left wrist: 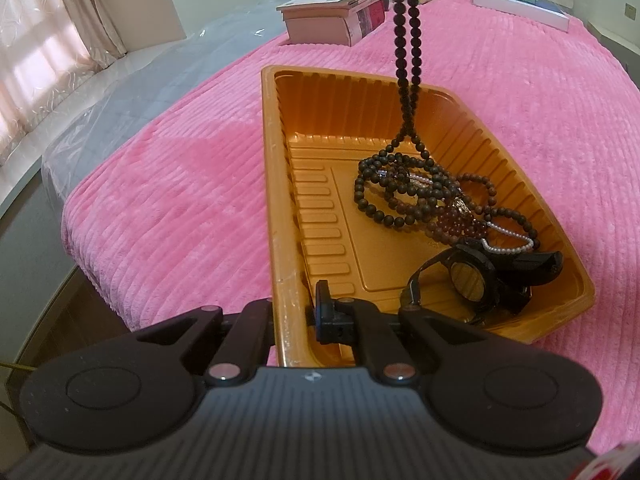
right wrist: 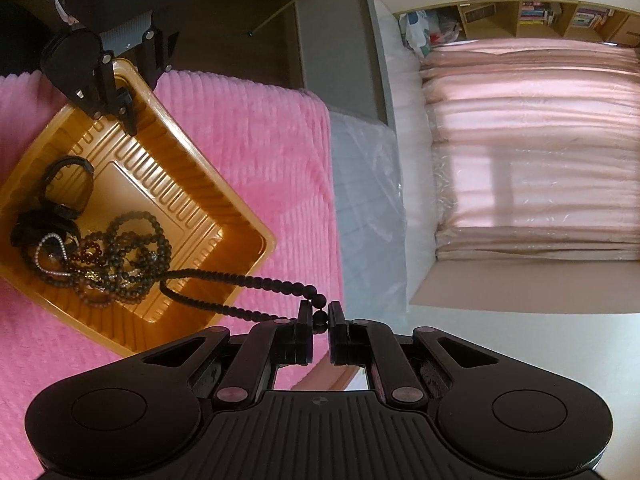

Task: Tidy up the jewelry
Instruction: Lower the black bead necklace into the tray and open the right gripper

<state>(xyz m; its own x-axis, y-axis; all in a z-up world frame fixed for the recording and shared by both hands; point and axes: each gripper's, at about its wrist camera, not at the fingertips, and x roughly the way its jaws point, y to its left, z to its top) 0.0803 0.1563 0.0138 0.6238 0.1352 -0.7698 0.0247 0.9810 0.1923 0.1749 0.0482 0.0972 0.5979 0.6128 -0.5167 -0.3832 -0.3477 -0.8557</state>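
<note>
A gold plastic tray [left wrist: 276,200] sits on a pink ribbed blanket [left wrist: 168,200]. My left gripper [left wrist: 326,308] is shut on the tray's near wall; the right wrist view shows it [right wrist: 126,114] clamped at the tray [right wrist: 192,184] rim. My right gripper [right wrist: 320,316] is shut on a long dark bead necklace [right wrist: 260,282] above the tray's edge. The strand [left wrist: 404,80] hangs down taut, and its lower loops rest on a pile of bead bracelets [left wrist: 420,196]. A pearl strand [left wrist: 508,250] and a black watch [left wrist: 472,276] lie beside them.
Stacked boxes [left wrist: 332,16] and a white box [left wrist: 520,4] lie at the blanket's far end. Plastic-wrapped mattress [right wrist: 368,208] shows past the blanket's edge, with pink curtains [right wrist: 532,152] and a bookshelf [right wrist: 540,16] beyond. The tray's left half holds nothing.
</note>
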